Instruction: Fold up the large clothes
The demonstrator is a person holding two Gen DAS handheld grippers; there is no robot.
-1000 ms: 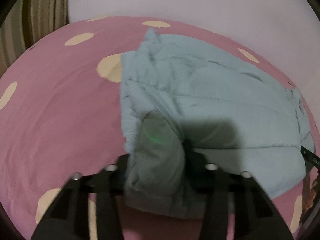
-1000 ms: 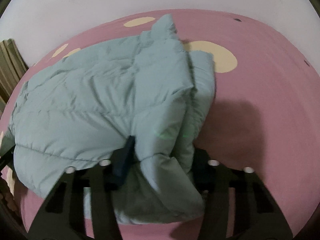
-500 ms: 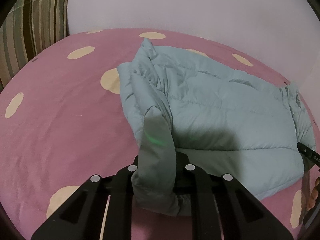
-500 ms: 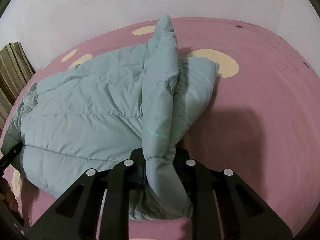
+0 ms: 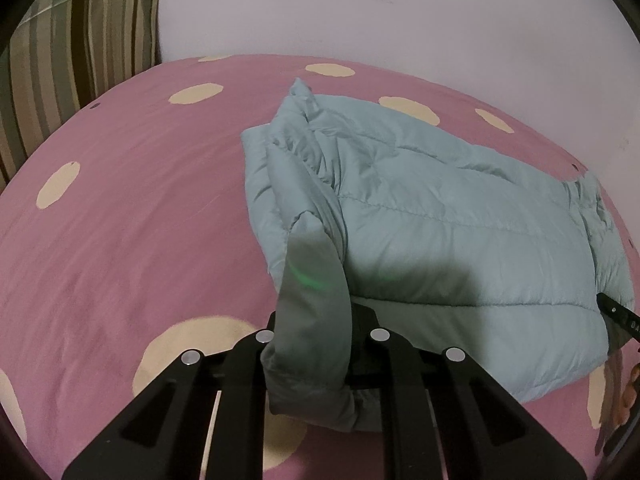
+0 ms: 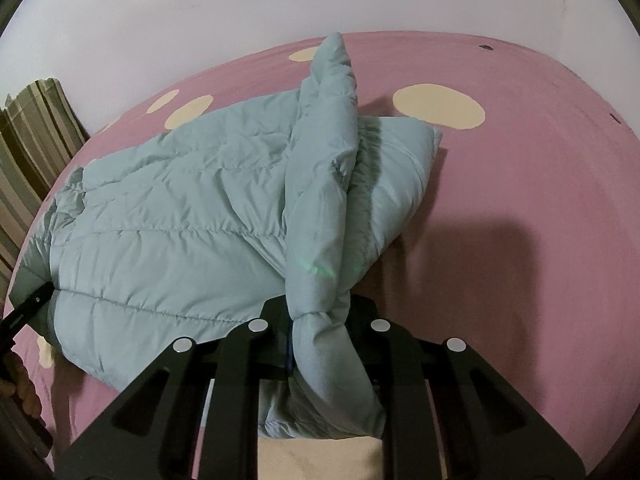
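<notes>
A pale blue-green puffer jacket point(image 5: 440, 220) lies on a pink bed sheet point(image 5: 120, 220) with cream dots; it also shows in the right wrist view point(image 6: 180, 220). My left gripper point(image 5: 316, 332) is shut on one near corner of the jacket and holds that fold lifted off the bed. My right gripper point(image 6: 320, 324) is shut on the other near corner, and a raised ridge of fabric point(image 6: 324, 168) runs from it toward the far edge. The pads are hidden by cloth.
A striped cushion point(image 5: 72, 48) stands at the bed's far left against a white wall point(image 5: 400, 8); it also shows in the right wrist view point(image 6: 32, 136). The other gripper's tip point(image 5: 616, 312) shows at the right edge. The pink sheet point(image 6: 540, 220) spreads right of the jacket.
Both grippers have closed on the jacket's near corners and lifted them. The held folds now stand higher, and both cameras have pulled up and back from the bed.
</notes>
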